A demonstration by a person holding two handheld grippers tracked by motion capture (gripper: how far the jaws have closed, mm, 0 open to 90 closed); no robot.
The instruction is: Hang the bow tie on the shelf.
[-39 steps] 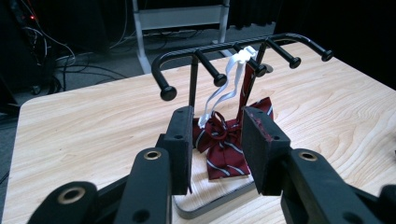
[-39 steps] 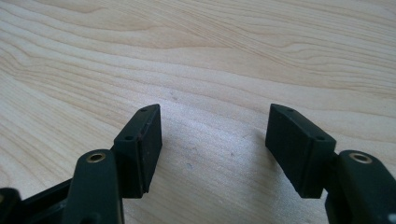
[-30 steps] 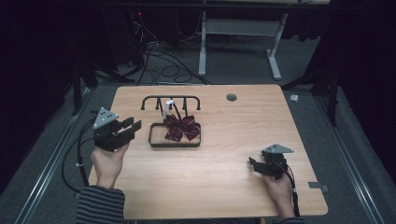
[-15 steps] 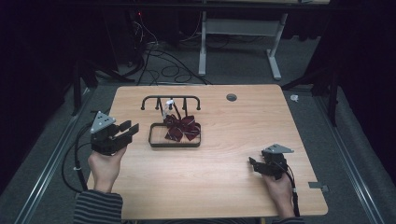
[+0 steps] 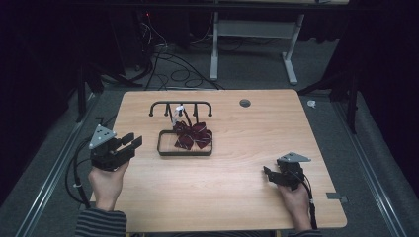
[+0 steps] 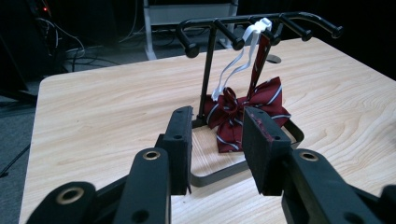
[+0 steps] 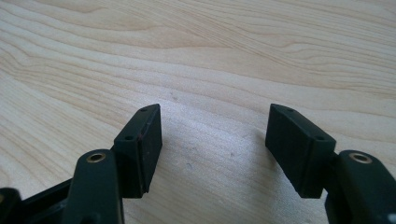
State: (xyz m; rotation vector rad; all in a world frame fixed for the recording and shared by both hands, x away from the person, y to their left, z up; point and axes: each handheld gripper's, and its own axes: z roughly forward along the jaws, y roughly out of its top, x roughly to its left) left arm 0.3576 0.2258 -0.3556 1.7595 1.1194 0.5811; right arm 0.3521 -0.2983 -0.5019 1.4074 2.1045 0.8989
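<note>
Left tongs (image 5: 129, 144) hang in the air at the edge of the worktop (image 5: 232, 197), held up by a hand (image 5: 106, 185) in a striped sleeve. Their jaws are partly apart, with nothing between them. In the left gripper view these tongs (image 6: 217, 140) point right at a small black rack (image 6: 261, 23), which stands just ahead of them and a little way off. A dark red bow tie (image 6: 245, 109) with pale stripes hangs from one peg of the rack by a white strap (image 6: 243, 46). The bow's bottom rests inside the rack's black base frame (image 6: 224, 175) on the wood. Nothing touches the bow.

Right tongs (image 5: 269, 174) sit low on the worktop, far off to the other side of the rack (image 5: 180, 106) from the left tongs. A hand (image 5: 296, 205) holds them from behind and a black cable (image 5: 310, 202) trails back along it. In the right gripper view these tongs (image 7: 215, 135) have their jaws wide apart, with bare wood between them. The bow tie (image 5: 191, 136) is well apart from them, closer to the left tongs.
</note>
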